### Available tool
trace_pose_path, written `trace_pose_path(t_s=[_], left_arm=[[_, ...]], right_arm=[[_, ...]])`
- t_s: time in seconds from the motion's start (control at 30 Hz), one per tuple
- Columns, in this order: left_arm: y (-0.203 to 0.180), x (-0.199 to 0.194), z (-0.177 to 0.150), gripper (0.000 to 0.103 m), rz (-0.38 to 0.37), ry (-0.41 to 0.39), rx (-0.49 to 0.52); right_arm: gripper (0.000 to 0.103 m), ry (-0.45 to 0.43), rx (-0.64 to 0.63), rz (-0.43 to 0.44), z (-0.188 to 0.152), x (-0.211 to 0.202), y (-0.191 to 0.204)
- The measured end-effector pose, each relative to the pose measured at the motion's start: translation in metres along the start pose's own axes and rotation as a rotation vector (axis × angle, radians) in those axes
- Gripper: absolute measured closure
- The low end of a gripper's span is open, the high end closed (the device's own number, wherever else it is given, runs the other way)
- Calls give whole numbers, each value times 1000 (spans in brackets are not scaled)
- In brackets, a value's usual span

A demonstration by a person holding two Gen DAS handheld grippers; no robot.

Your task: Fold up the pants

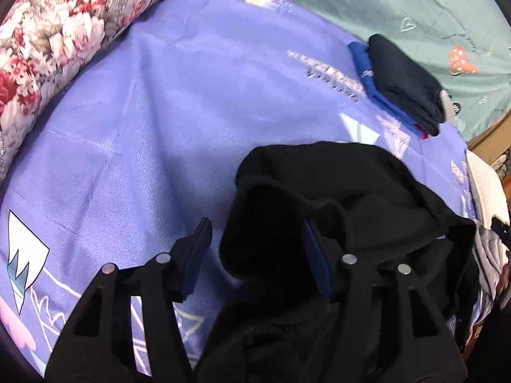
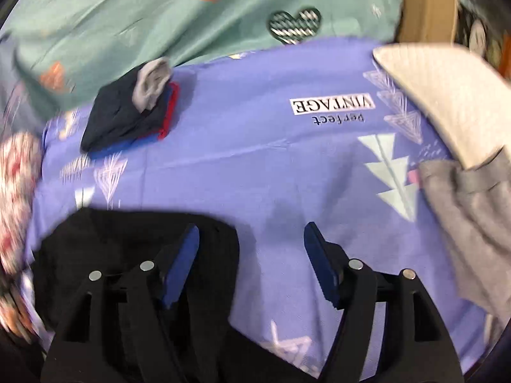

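Black pants [image 1: 325, 191] lie bunched on the purple bedsheet [image 1: 143, 121]. My left gripper [image 1: 255, 242] is open, and a fold of the black fabric lies between its blue pads, nearer the right pad [image 1: 316, 261]. In the right wrist view the pants [image 2: 127, 242] lie at the lower left. My right gripper [image 2: 252, 249] is open; its left pad [image 2: 182, 265] is over the pants' edge and its right pad [image 2: 319, 265] is over bare sheet [image 2: 271, 134].
A stack of folded dark, blue and red clothes [image 1: 402, 86] [image 2: 131, 118] lies farther out. A floral bolster [image 1: 48, 41] lies at the left. A teal blanket [image 2: 159, 12] lies beyond. Grey [image 2: 472, 217] and cream [image 2: 447, 95] garments lie at the right.
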State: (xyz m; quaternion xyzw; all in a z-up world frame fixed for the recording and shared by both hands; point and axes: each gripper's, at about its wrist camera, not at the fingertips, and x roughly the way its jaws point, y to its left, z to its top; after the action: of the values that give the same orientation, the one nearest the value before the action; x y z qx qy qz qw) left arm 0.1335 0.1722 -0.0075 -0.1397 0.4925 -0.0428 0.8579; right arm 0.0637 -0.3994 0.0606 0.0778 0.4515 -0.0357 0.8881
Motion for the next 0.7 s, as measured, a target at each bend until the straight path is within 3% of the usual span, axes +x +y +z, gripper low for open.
trace_pose_path(t_s=[0.13,0.17,0.2,0.23,0.3,0.33,0.37,0.4,0.43,0.5,0.53,0.6,0.67,0.7], left_arm=[[-23,-8,-4,15,20,-30,56],[-26,-5,-4,14,30,-28,61],[-29,2,-3,14,43,-15,65],[-29,10,-2,14,51,2,60],[-26,28,0,11,83,35,37],[-22,37,1,10,110,48,22],[-19,44,1,10,117,63,7],[-13,52,1,10,99,89,-22],[-9,55,1,10,74,99,-44],[-5,50,0,24,63,69,-46],[-5,47,0,44,59,60,-38],[-2,38,1,62,49,33,-20],[-2,30,5,88,43,7,-11],[-2,24,7,89,20,-4,-14]], right_arm=[[16,-18,-356,64,-80,-30,68],[16,-15,-449,69,-106,-31,90],[16,-24,-505,34,-124,-29,103],[16,-48,-562,-76,-142,-19,117],[17,-51,-608,-227,-154,5,130],[20,-28,-603,-261,-156,18,130],[34,18,-584,-276,-157,35,127],[70,59,-574,-277,-156,49,122],[98,91,-570,-299,-154,57,116],[101,110,-540,-241,-138,54,100],[101,74,-527,-229,-123,41,95],[101,6,-474,-213,-92,15,81],[101,-65,-390,-174,-47,-16,59],[101,-100,-369,-189,-28,-27,50]])
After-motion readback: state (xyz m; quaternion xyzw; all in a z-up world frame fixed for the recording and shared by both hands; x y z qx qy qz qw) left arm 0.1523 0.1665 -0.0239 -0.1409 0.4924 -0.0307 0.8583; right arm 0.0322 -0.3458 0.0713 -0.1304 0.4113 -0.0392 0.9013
